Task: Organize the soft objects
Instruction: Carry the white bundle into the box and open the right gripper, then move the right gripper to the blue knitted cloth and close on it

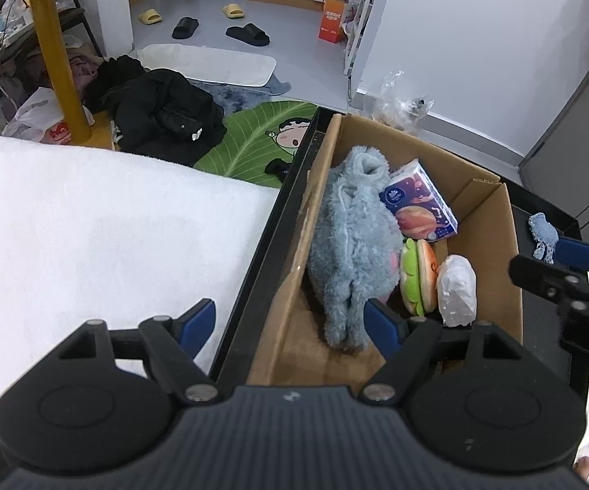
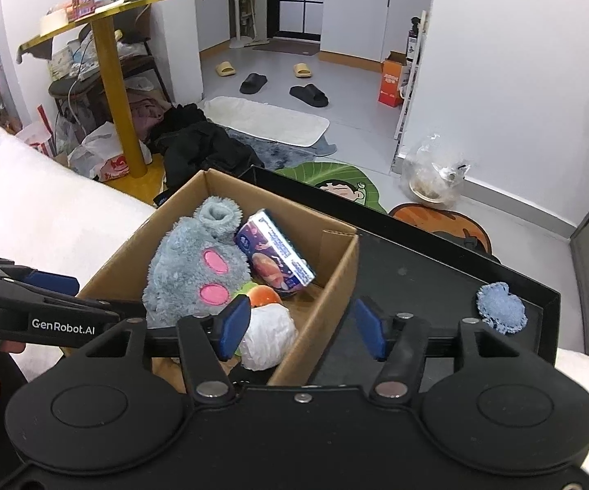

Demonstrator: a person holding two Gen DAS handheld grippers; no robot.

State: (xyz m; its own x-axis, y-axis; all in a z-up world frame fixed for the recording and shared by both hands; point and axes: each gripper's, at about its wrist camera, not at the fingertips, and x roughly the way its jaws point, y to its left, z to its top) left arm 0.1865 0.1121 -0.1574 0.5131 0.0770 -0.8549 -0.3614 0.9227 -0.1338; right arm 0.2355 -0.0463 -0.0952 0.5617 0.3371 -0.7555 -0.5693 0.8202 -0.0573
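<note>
My right gripper [image 2: 302, 328] hangs spread and empty over the box's near-right wall, nearer than my spread left gripper [image 1: 290, 326] to the denim pad [image 2: 502, 307] lying further right on the black tray [image 2: 417, 269].

White lettering "GenRobot.AI" stands on the black plastic left gripper [image 2: 55, 281] (its side face); print elsewhere is too small to read

Both wrist views above cardboard box [image 1: 494, 245]

Fluffy grey plush toy [image 2: 190, 265] in matt cardboard box [image 2: 337, 269]
</note>
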